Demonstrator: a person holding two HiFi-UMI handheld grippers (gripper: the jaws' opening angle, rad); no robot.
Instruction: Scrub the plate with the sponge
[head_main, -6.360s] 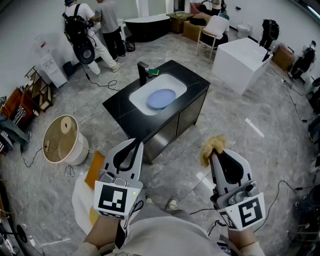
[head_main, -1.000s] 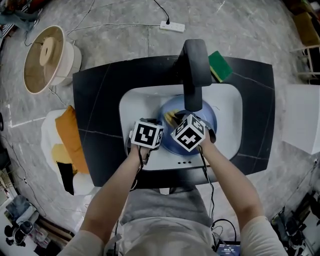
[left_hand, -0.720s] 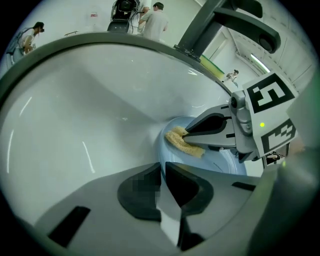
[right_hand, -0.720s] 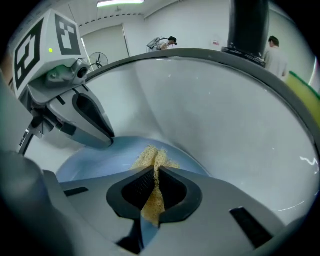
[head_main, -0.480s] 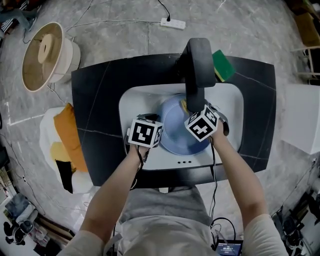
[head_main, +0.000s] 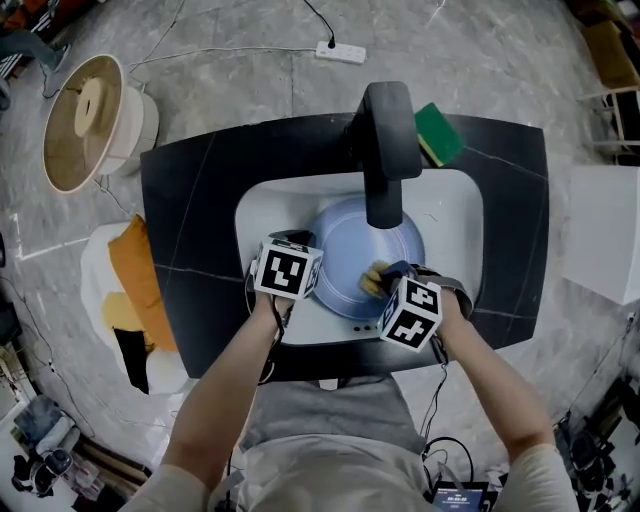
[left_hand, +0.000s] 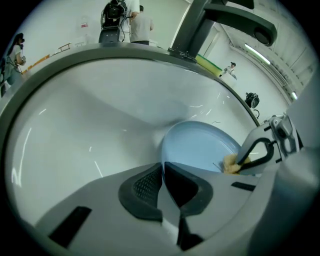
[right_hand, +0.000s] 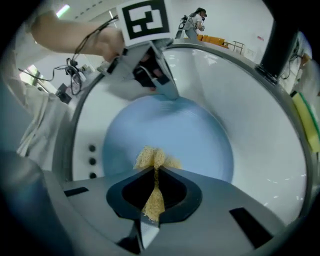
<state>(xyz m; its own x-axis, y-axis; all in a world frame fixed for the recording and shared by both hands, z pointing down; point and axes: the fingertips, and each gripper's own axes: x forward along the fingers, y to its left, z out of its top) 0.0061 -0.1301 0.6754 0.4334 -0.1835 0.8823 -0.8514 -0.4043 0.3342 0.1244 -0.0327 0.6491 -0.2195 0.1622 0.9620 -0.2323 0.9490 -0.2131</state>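
Note:
A light blue plate (head_main: 350, 240) (right_hand: 170, 132) (left_hand: 200, 145) lies in the white sink basin (head_main: 262, 200) under the black faucet (head_main: 385, 150). My left gripper (head_main: 312, 278) (left_hand: 163, 170) is at the plate's left rim; its jaws have just been closing, with the rim between the pads, and now stand shut on it. My right gripper (head_main: 392, 276) (right_hand: 155, 171) is shut on a frayed yellow sponge (head_main: 374, 281) (right_hand: 151, 158) (left_hand: 230, 163), which rests on the plate's near right part. The right gripper view also shows the left gripper (right_hand: 162, 90) at the plate's far edge.
The basin sits in a black counter (head_main: 190, 200). A green sponge (head_main: 438, 133) lies on the counter right of the faucet. On the floor to the left are a round drum (head_main: 92, 120) and orange cloth (head_main: 135, 265); a power strip (head_main: 340, 50) lies behind.
My right gripper has carried the sponge from the plate's far side beside the faucet to its near right side. The left gripper has stayed at the plate's left rim.

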